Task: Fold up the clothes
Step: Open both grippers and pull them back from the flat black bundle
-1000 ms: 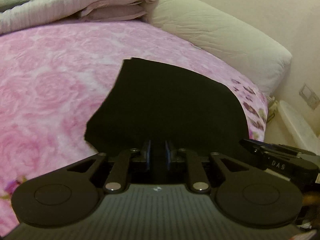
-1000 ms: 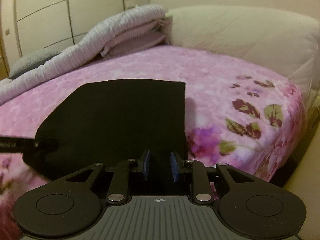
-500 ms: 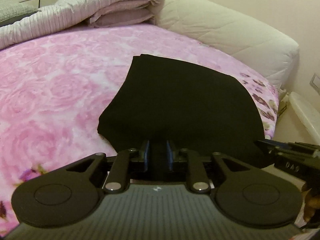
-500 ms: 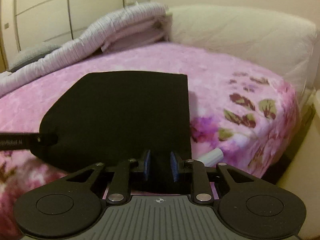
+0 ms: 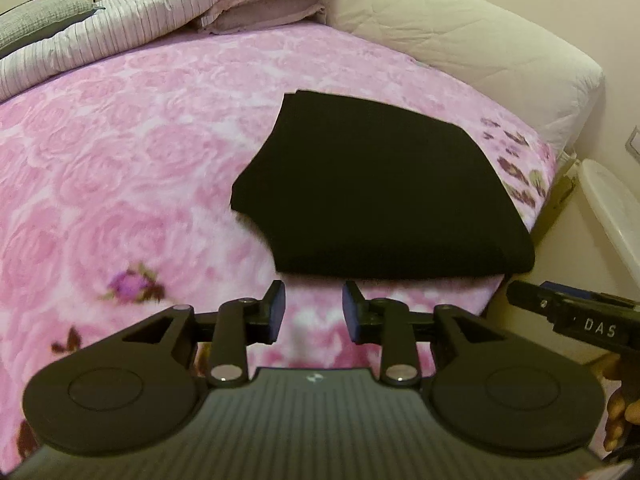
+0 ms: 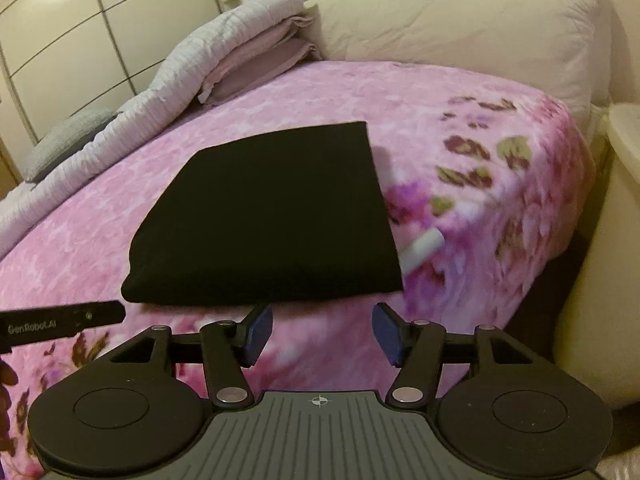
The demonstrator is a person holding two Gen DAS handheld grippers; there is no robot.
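Both grippers drawn back off the black garment [image 5: 376,196] since a second ago, when each had its near hem pinched between the pads. Now clear of it: left gripper [image 5: 313,312] with jaws parted, having just been opening, nothing between the blue pads but pink cover; right gripper [image 6: 322,330] spread wider, also just opened, likewise empty and just short of the cloth's near fold.

Garment lying folded flat, a dark rough rectangle on the pink floral bedspread [image 5: 100,168], close to the near edge of the bed and towards its right-hand corner. Thick doubled fold along the near side, seen best from the right wrist. Far edge straight, left side cut in at an angle.

Something pale and tube-like [image 6: 422,246] poking out from beside the garment's right edge, blurred, possibly a rolled label or a bit of plastic; hard to tell.

Along the far edge of the bed: a striped grey-white quilt [image 6: 208,48], stacked mauve pillows [image 6: 264,64] beneath it, and a large cream pillow [image 6: 460,28] against the wall. White wardrobe doors [image 6: 60,24] beyond the bed on the left.
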